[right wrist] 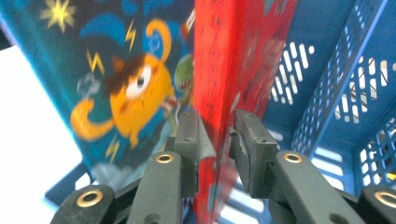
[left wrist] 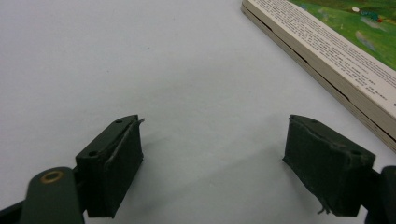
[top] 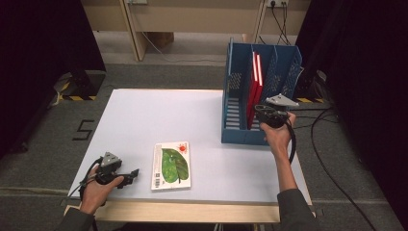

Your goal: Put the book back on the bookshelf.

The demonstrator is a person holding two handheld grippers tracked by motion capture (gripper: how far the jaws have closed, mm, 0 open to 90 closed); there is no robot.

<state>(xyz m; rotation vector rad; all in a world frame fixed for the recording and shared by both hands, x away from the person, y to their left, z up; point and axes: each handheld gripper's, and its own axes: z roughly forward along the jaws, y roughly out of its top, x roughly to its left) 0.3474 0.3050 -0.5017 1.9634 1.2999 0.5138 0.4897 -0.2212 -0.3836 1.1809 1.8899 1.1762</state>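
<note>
At two o'clock on the table [top: 144, 115], red book [right wrist: 224, 70] clamped by right gripper [right wrist: 219, 135] inside blue rack [top: 235, 134], left gripper [left wrist: 212, 158] held wide open, nothing gripped.

Red book [right wrist: 233, 51], blue rack [top: 235, 130]

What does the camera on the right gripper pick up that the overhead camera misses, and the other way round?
The right gripper view brings out the cartoon cover, an orange one-eyed creature with lightning bolts, beside the red book, and the two black jaws closing on that red book's edge.

The high view takes in the whole white table, the green leaf book lying flat, and the left gripper near it with a hand around it.

Both share the blue file rack, the red book standing in it, and the right gripper.
</note>
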